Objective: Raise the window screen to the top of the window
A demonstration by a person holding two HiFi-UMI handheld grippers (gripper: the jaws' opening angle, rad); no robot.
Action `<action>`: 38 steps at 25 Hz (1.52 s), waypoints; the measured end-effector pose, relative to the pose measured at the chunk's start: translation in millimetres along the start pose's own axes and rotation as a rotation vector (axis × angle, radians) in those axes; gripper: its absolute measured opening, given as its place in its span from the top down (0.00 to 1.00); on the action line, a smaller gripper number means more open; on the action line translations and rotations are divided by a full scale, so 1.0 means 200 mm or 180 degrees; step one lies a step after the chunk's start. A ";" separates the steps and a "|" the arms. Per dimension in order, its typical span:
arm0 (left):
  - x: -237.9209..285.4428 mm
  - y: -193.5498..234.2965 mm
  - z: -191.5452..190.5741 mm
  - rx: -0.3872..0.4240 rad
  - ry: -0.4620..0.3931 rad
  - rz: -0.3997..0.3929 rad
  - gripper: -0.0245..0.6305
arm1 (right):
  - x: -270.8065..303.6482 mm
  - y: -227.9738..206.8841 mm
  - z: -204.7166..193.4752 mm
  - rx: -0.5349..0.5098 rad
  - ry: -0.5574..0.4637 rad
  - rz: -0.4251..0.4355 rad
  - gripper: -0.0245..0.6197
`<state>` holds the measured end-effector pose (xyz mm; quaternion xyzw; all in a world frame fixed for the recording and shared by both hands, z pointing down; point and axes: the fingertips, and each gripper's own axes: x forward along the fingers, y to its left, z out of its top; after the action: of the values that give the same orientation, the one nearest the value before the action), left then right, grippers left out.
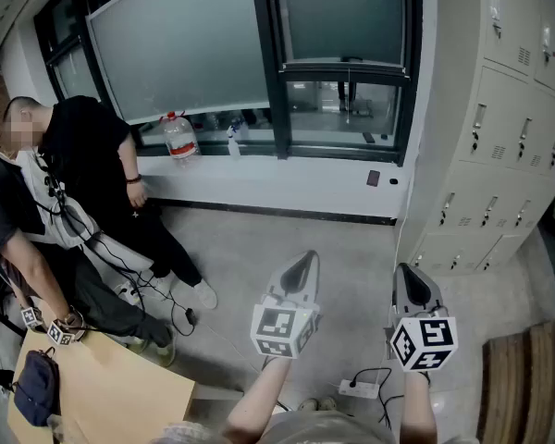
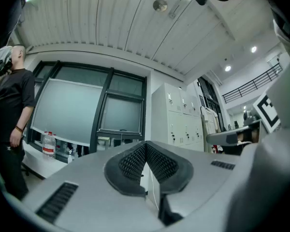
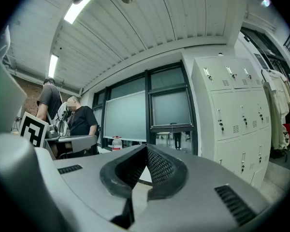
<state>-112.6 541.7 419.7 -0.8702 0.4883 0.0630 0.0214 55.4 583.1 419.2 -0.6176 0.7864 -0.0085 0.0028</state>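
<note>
Head view, looking steeply down: two hand-held grippers hover side by side over a grey floor, both aimed toward the window wall ahead. The left gripper (image 1: 301, 261) and the right gripper (image 1: 410, 272) each have their jaws pressed together with nothing in them, and neither touches anything. The window screen (image 1: 342, 12), a flat grey sheet, hangs upright in the narrower right-hand window frame, well apart from both grippers. It fills the upper part of the opening. Its bottom rail (image 1: 347, 67) runs level from side to side, with a strip of clear glass below it. White lockers (image 1: 499, 137) stand just right of the window, and a water bottle (image 1: 179, 137) sits on the sill to the left. Left gripper view: the ribbed black pads meet at their tips, empty, and the screen shows beyond them, left of the lockers. Right gripper view: these jaws are also fully together and hold nothing. The screen stands straight ahead above them, facing the camera, its lower rail horizontal.
</note>
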 end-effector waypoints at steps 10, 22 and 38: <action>-0.12 -0.06 -0.12 -0.0237 0.0040 0.0033 0.96 | -0.12 0.06 -0.14 0.0253 0.0076 0.0245 0.95; -0.13 -0.11 -0.33 -0.0212 0.0264 0.0083 0.96 | -0.16 -0.04 -0.45 0.0588 0.0364 0.0596 0.95; 0.80 0.58 -0.41 -0.0280 0.0105 0.0213 0.96 | 1.01 -0.34 -0.37 0.0279 0.0362 0.0673 0.95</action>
<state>-120.6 337.0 483.7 -0.8544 0.5141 0.0706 -0.0271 72.0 371.5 496.4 -0.5290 0.8449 -0.0776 -0.0140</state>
